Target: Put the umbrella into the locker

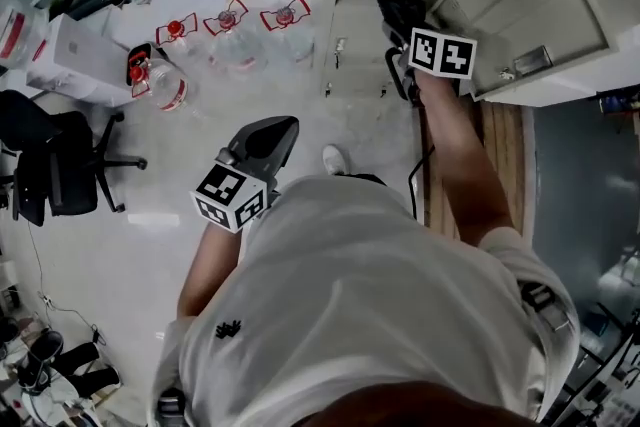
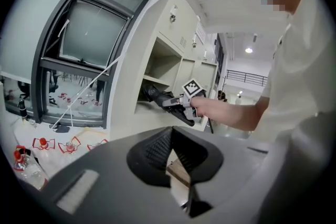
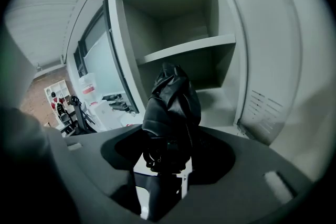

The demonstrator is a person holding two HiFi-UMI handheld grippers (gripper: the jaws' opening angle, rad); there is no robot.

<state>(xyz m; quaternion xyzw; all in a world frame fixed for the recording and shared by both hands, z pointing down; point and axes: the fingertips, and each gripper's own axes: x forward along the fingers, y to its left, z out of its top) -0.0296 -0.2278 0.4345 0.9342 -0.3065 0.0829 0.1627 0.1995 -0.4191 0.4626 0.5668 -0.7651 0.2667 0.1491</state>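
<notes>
Right gripper (image 3: 167, 168), jaws clenched on the black folded fabric umbrella (image 3: 170, 102), its tip entering the open grey metal locker (image 3: 178, 18) below the shelf (image 3: 194, 45). Left gripper (image 2: 176, 162) closed, empty. Risk: early release, so the umbrella slides out.

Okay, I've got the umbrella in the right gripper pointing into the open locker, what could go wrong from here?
The umbrella is gripped by the right gripper only near one end, so it may pivot or slip if its tip bumps something. The tip sits just below the shelf, so lifting it could catch the shelf edge. The open locker door stands close beside the gripper and could get knocked.
</notes>
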